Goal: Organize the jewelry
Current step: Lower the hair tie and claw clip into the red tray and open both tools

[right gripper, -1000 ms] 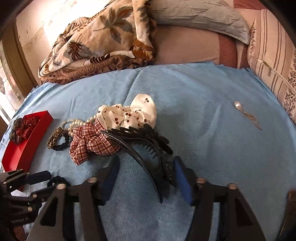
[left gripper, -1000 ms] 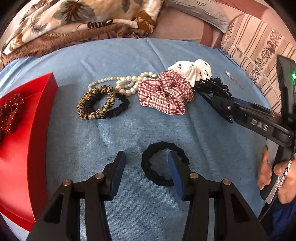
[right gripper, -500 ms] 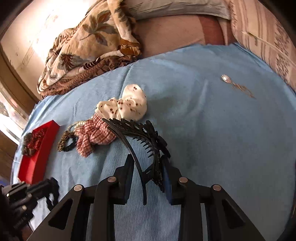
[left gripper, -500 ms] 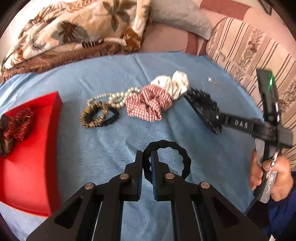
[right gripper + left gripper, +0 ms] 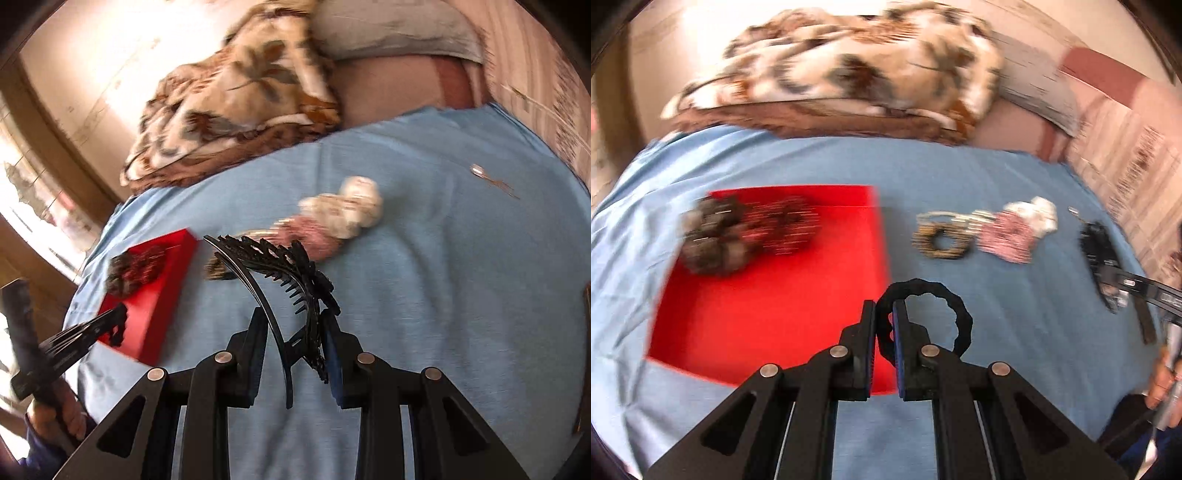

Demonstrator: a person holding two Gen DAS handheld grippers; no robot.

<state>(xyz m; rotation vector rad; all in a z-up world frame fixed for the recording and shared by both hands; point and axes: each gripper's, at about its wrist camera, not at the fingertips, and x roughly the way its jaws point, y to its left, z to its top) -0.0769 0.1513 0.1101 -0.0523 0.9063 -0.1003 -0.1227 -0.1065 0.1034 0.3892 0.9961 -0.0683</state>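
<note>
- The left gripper point(image 5: 884, 321) has its jaws pinched almost together on one side of a black hair tie point(image 5: 923, 317), which hangs clear of the blue bed sheet point(image 5: 1015, 177) at the near right edge of the red tray point(image 5: 768, 310).
- The right gripper point(image 5: 293, 343) has its jaws partly closed around a black hair clip point(image 5: 273, 273); the clip's curved band and teeth stick up and forward between them, off the sheet.
- Two dark scrunchies point(image 5: 738, 232) lie in the far left part of the tray, blurred.
- On the sheet to the right of the tray lie, in a row, a leopard-print scrunchie point(image 5: 940, 240), a string of pearls point(image 5: 964, 218) just behind it, a red checked scrunchie point(image 5: 1008, 236) and a white spotted scrunchie point(image 5: 1038, 218) touching it.
- A small silver earring point(image 5: 491, 181) lies well apart from these, near the far right of the sheet.
- A brown-and-cream leaf-print blanket point(image 5: 857, 74) is bundled at the head of the bed.
- A hand point(image 5: 55, 410) grips the left gripper's handle at the lower left of the right view.
</note>
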